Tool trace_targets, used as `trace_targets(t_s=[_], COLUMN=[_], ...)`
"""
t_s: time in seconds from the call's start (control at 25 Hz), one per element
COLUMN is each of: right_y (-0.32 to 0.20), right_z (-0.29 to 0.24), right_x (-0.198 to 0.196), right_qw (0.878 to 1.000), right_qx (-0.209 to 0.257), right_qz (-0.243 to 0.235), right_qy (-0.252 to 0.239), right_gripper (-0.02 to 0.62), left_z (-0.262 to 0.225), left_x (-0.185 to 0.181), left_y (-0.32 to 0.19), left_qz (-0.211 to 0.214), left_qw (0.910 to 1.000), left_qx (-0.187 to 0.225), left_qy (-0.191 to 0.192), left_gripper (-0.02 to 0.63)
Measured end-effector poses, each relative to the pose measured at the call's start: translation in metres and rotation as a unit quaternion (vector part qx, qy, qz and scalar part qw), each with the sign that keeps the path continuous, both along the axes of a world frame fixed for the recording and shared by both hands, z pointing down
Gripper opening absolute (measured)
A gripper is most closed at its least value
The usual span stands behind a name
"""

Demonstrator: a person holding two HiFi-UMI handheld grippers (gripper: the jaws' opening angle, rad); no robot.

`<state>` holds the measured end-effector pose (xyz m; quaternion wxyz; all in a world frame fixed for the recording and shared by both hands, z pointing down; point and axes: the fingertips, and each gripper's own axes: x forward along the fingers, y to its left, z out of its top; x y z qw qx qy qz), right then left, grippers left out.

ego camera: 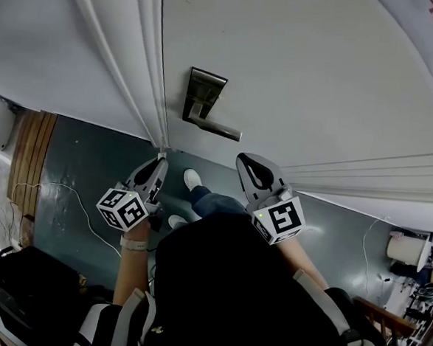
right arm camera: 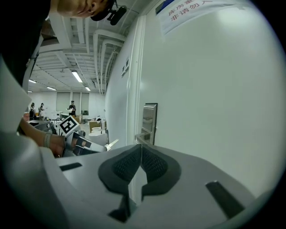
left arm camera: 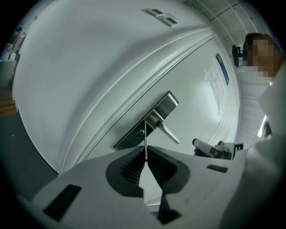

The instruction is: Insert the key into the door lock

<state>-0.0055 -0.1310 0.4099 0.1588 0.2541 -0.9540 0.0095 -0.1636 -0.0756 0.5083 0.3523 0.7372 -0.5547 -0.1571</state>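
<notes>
Left gripper [left arm camera: 145,150]: I see its jaws clamped on the key [left arm camera: 145,138], whose thin blade sticks out past the tips.
Key: below the lock plate [ego camera: 204,94], pointing up toward it, not touching it.
Right gripper [right arm camera: 141,147]: I see its jaws pressed together with nothing between them; it sits below the lock plate, just right of the handle [ego camera: 216,126].
Door [ego camera: 319,79]: white; the lock plate is near its left edge.

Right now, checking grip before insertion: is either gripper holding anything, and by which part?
The left gripper pinches the key by its near end; the right gripper holds nothing.
</notes>
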Motion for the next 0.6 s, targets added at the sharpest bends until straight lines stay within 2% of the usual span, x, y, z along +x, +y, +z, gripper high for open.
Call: trace_targets(t_s=[0.32, 0.6], right_y=[-0.023, -0.034], right_z=[0.007, 0.008], right_x=[0.007, 0.011], right_qw=[1.0, 0.999], right_qx=[-0.004, -0.003], right_qz=[0.026, 0.044], right_qy=[0.01, 0.02], right_gripper=[0.017, 0.017], left_z=[0.019, 0.025], left_x=[0.013, 0.026], left_y=[-0.035, -0.057], left_qz=[0.042, 0.081], left_qw=[0.9976, 0.9888], left_qx=[-0.014, -0.017], left_qy=[0.054, 0.124], left_gripper=[0.026, 0.026])
